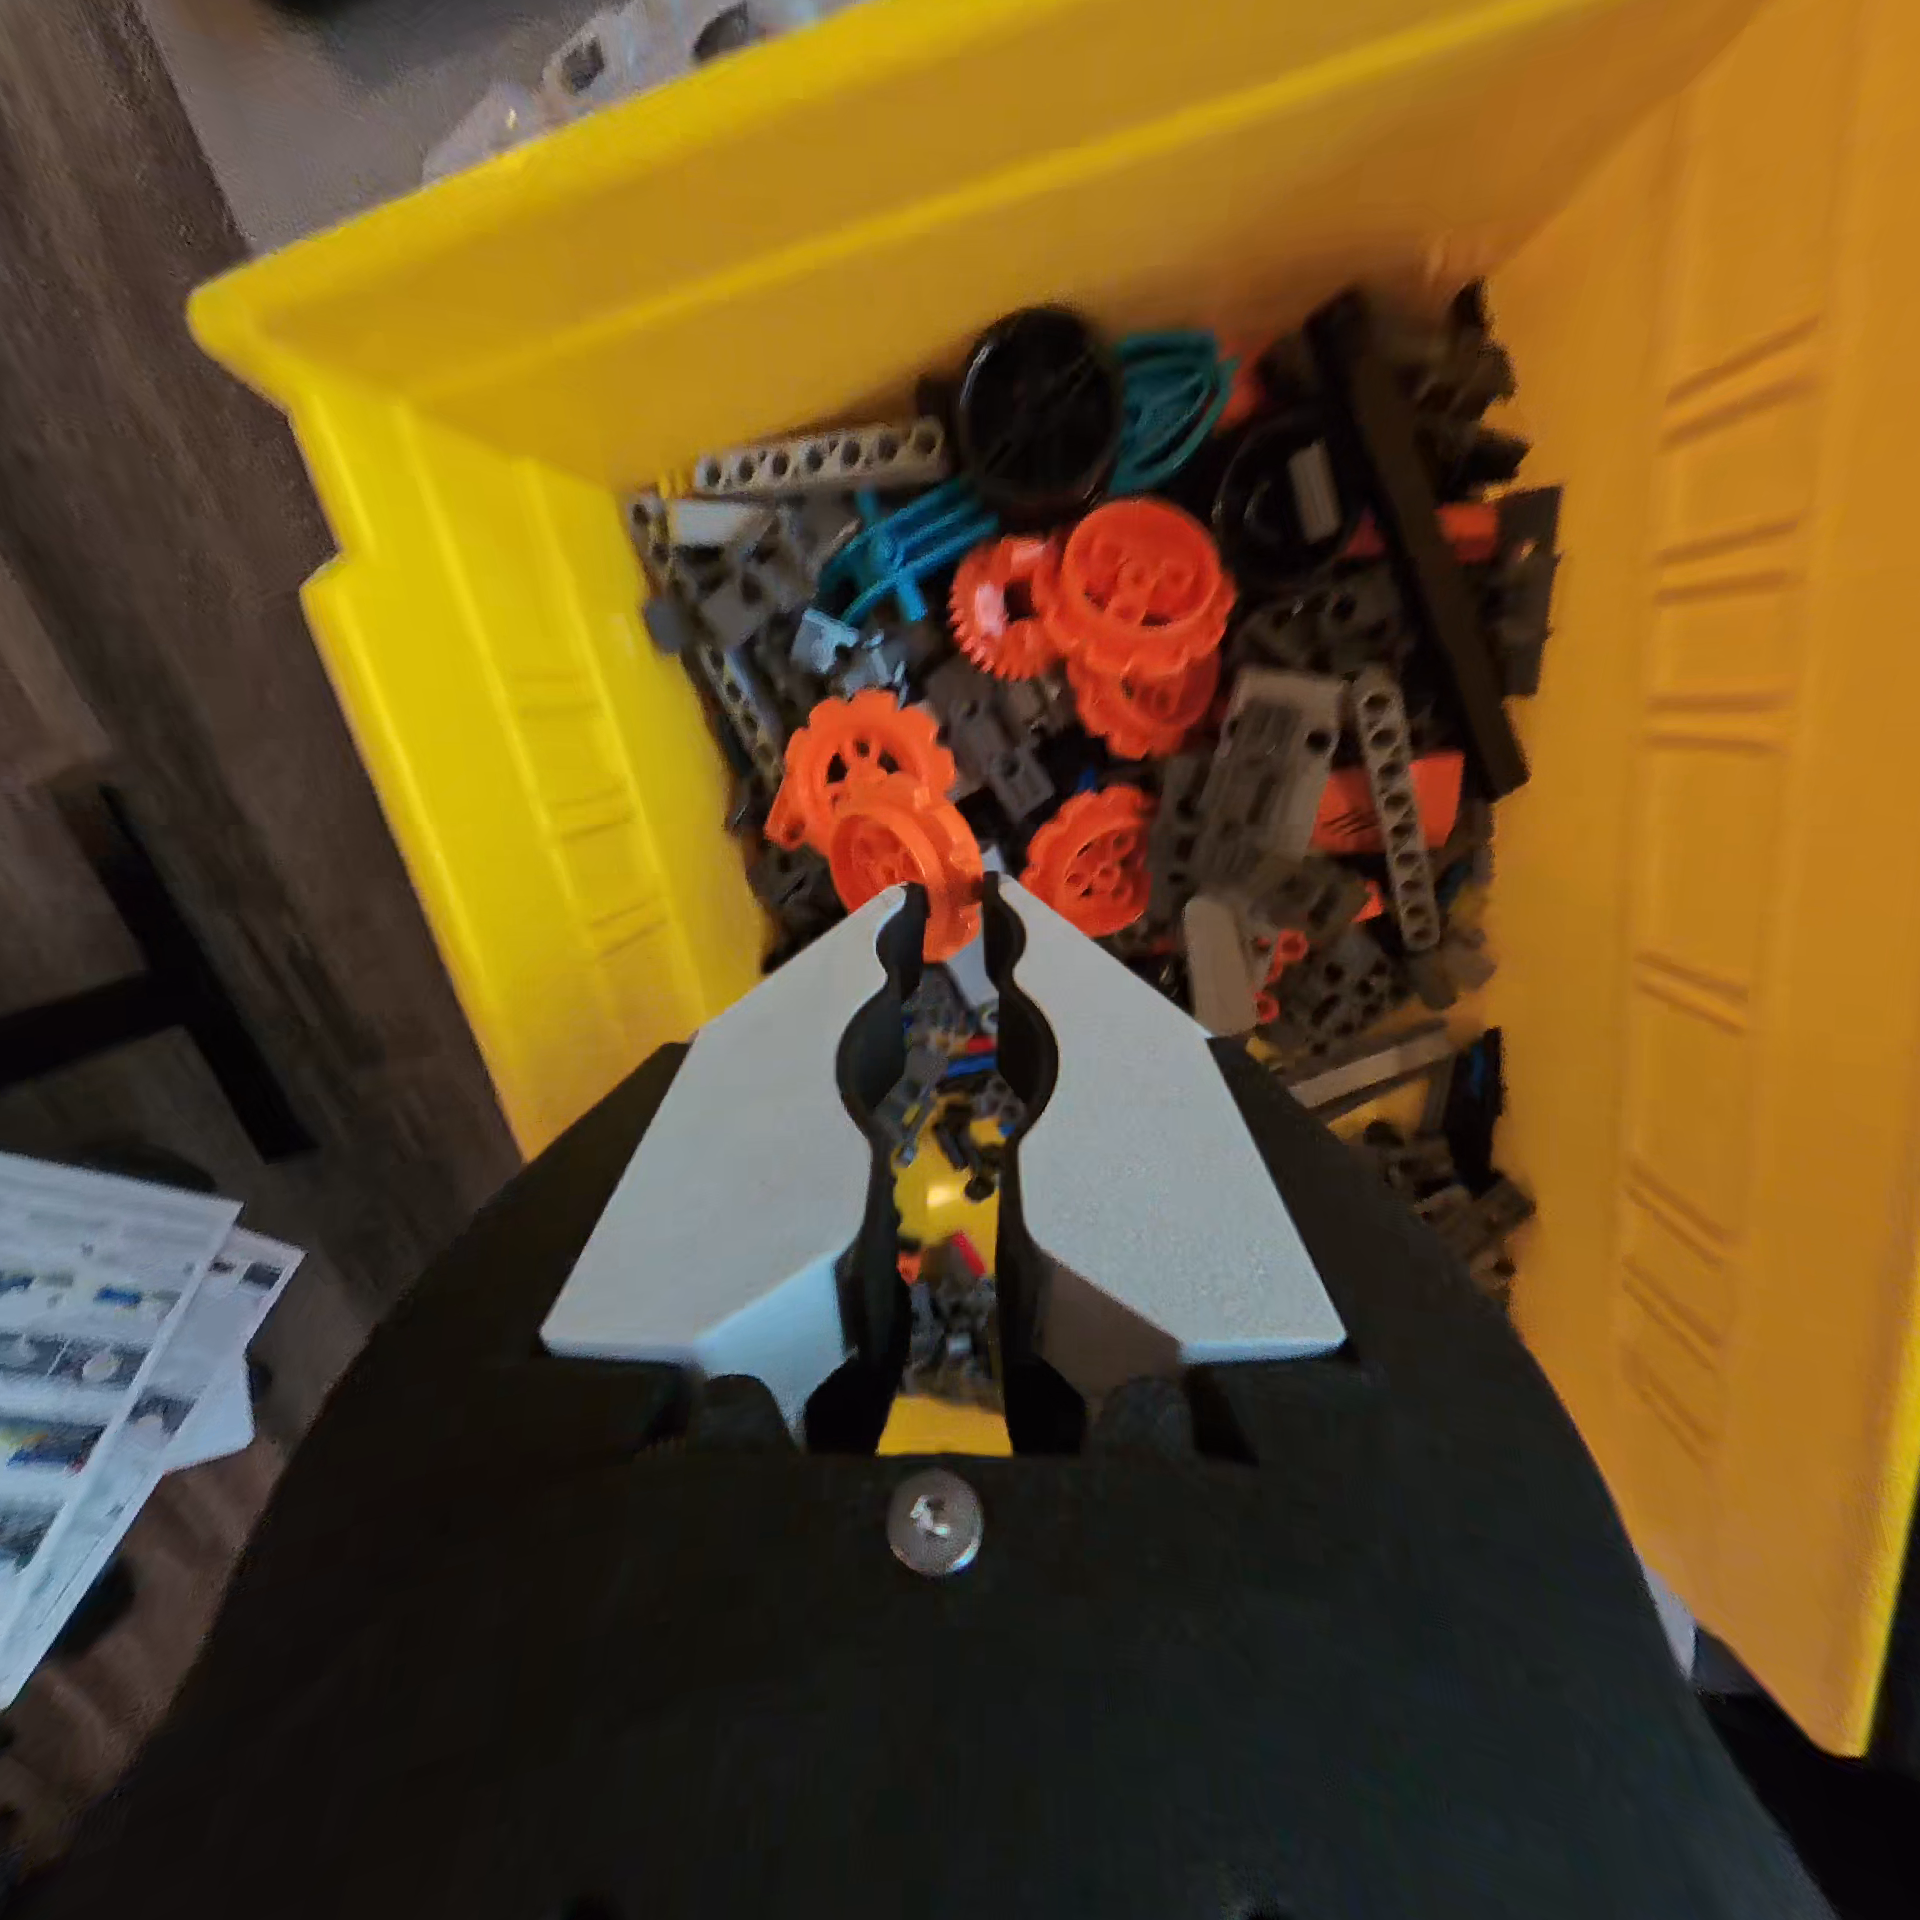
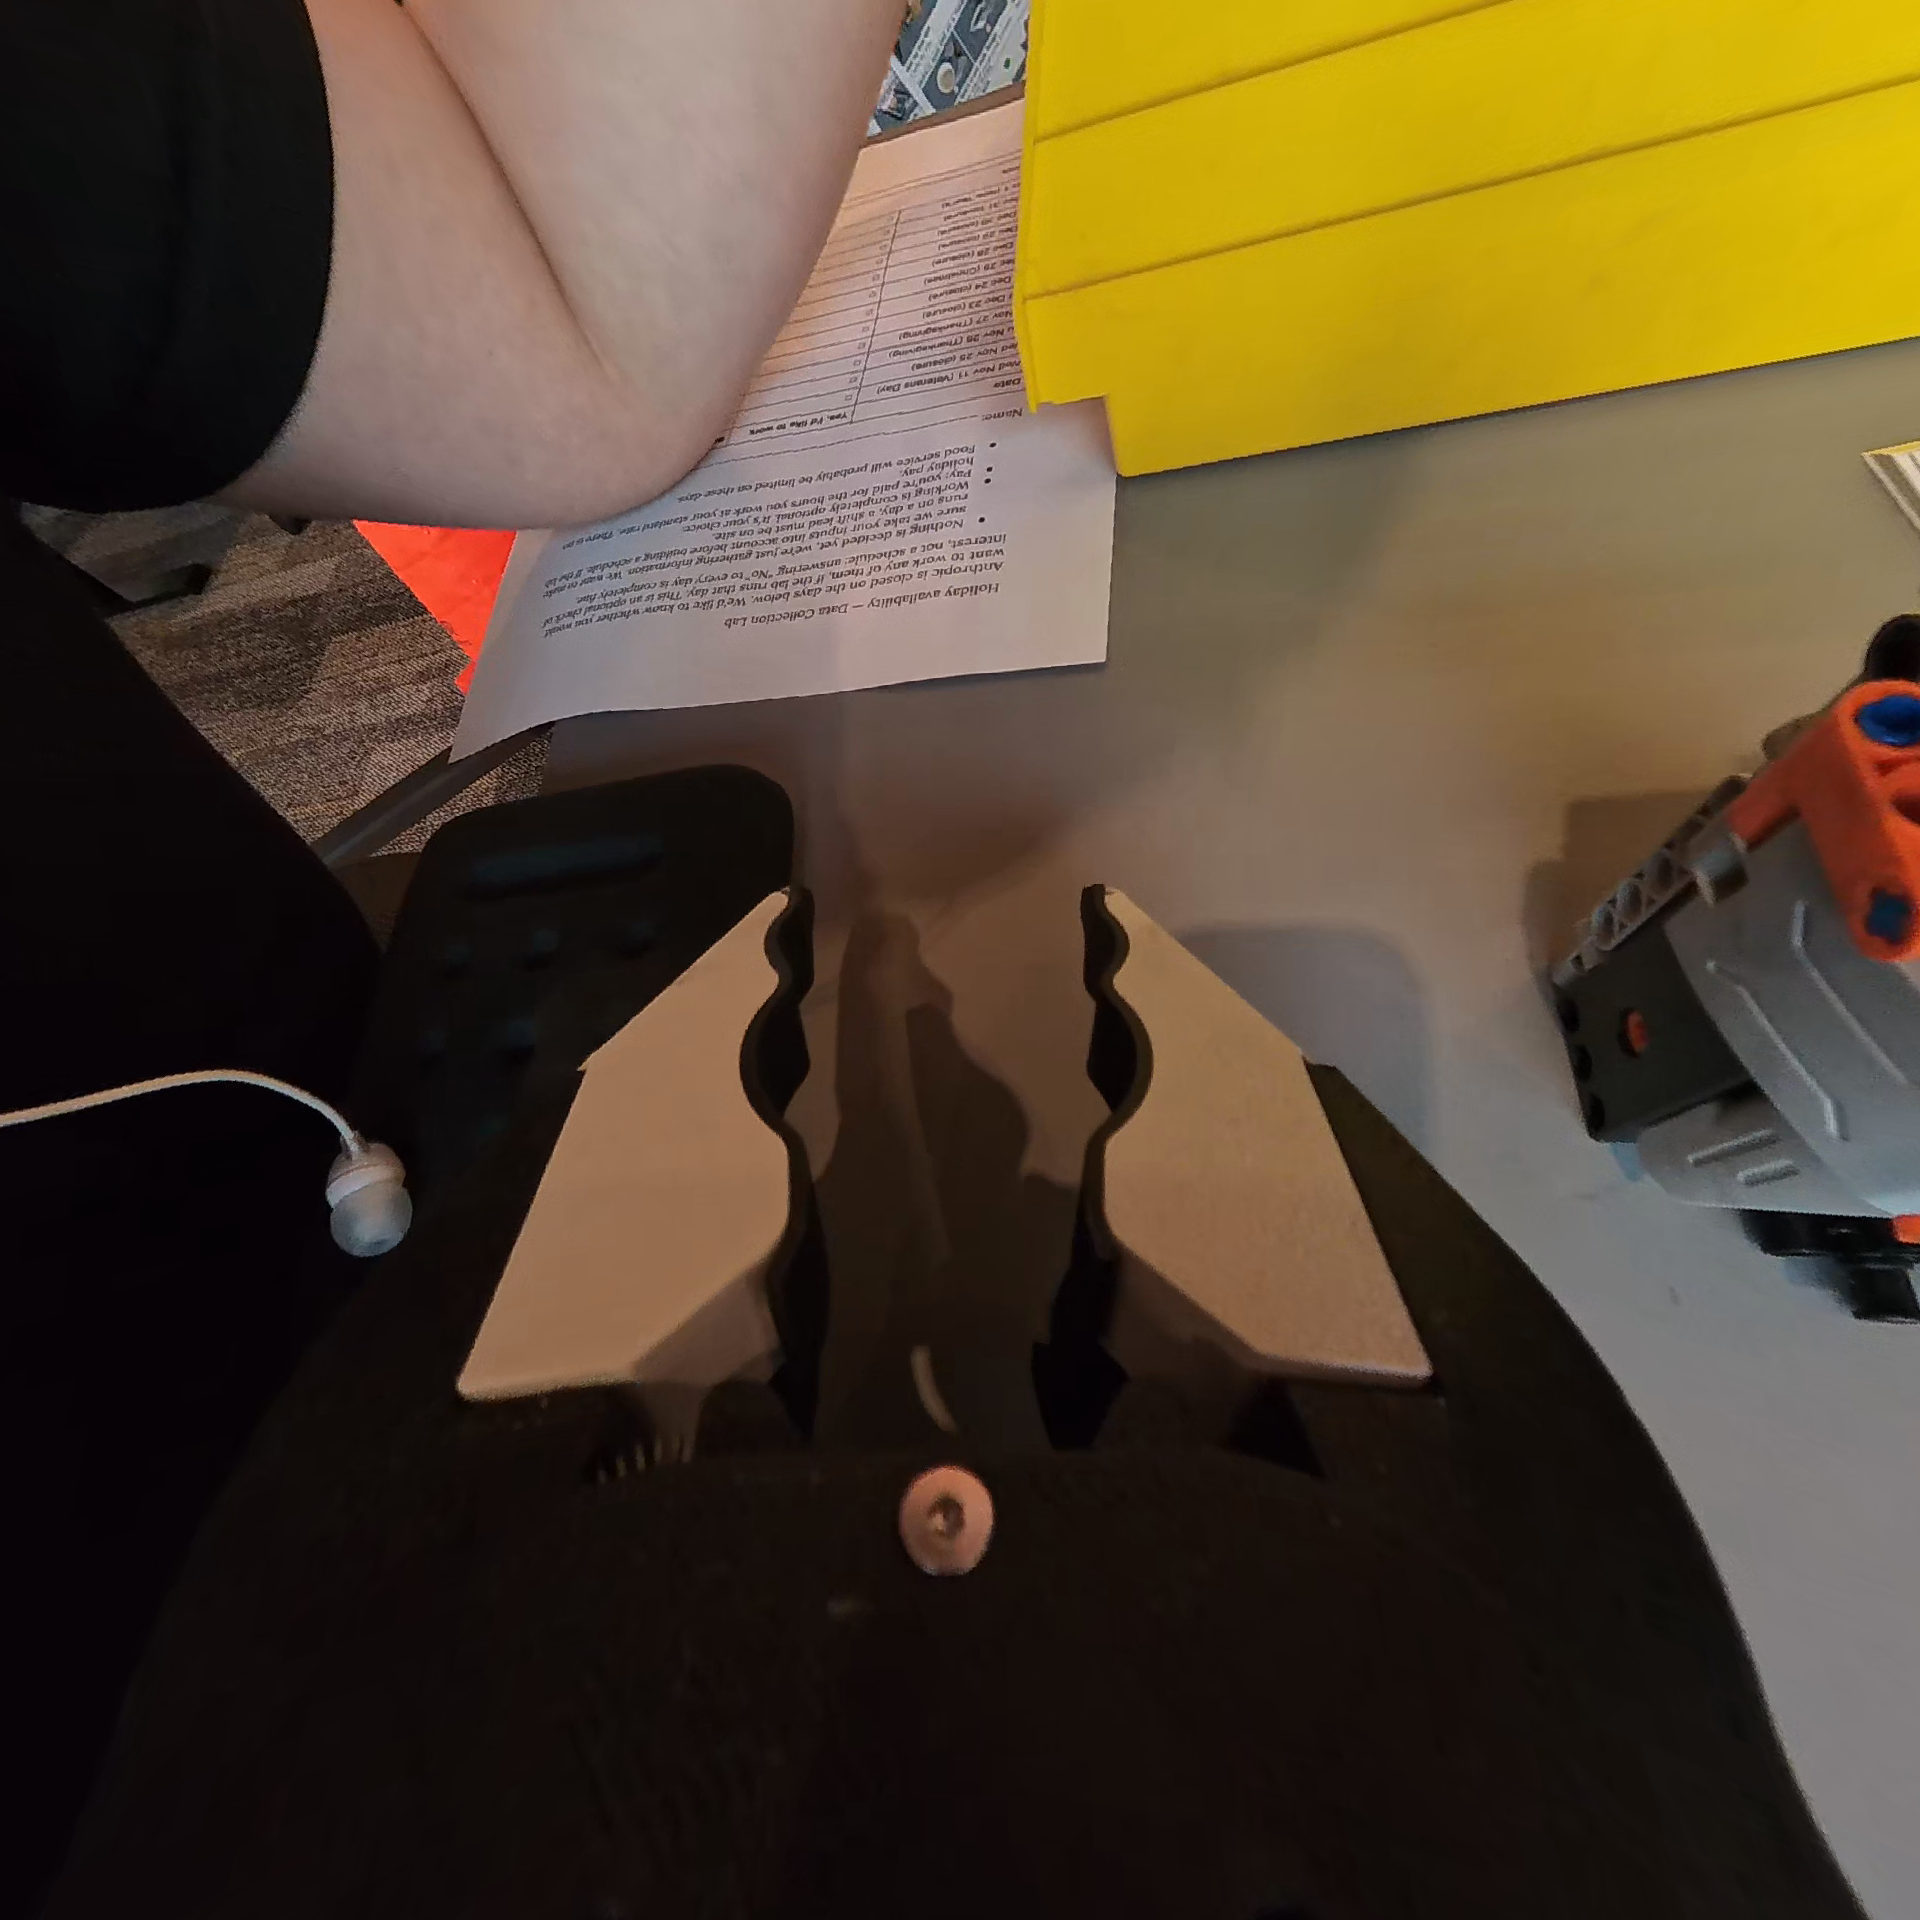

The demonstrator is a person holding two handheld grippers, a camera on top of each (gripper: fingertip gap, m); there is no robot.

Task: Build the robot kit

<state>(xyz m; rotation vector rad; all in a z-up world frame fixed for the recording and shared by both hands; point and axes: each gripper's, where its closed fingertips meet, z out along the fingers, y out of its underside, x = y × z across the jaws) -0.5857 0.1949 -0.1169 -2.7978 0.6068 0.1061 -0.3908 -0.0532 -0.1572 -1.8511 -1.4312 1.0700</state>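
In the left wrist view my left gripper (image 1: 951,902) is inside a yellow bin (image 1: 727,239), shut on the rim of an orange toothed wheel (image 1: 902,847) and holding it above the pile of building parts. More orange wheels (image 1: 1143,587), grey beams (image 1: 1397,805), teal pieces (image 1: 1164,410) and a black disc (image 1: 1039,405) lie in the bin. In the right wrist view my right gripper (image 2: 948,904) is open and empty, low over a grey table (image 2: 1351,675). A grey and orange built assembly (image 2: 1766,997) stands to its right.
The yellow bin's outer wall (image 2: 1455,229) rises at the table's far side. A printed sheet (image 2: 831,561) lies partly under it. A person's arm (image 2: 499,260) and black sleeve fill the left. A black device (image 2: 551,914) and an earbud (image 2: 366,1205) lie beside the gripper. Printed papers (image 1: 94,1351) lie left of the bin. One gripper's finger ends stand about 30 cm off the other's. The black disc (image 1: 1039,405) is about 8 cm from my left fingertips and 35 cm from my right.
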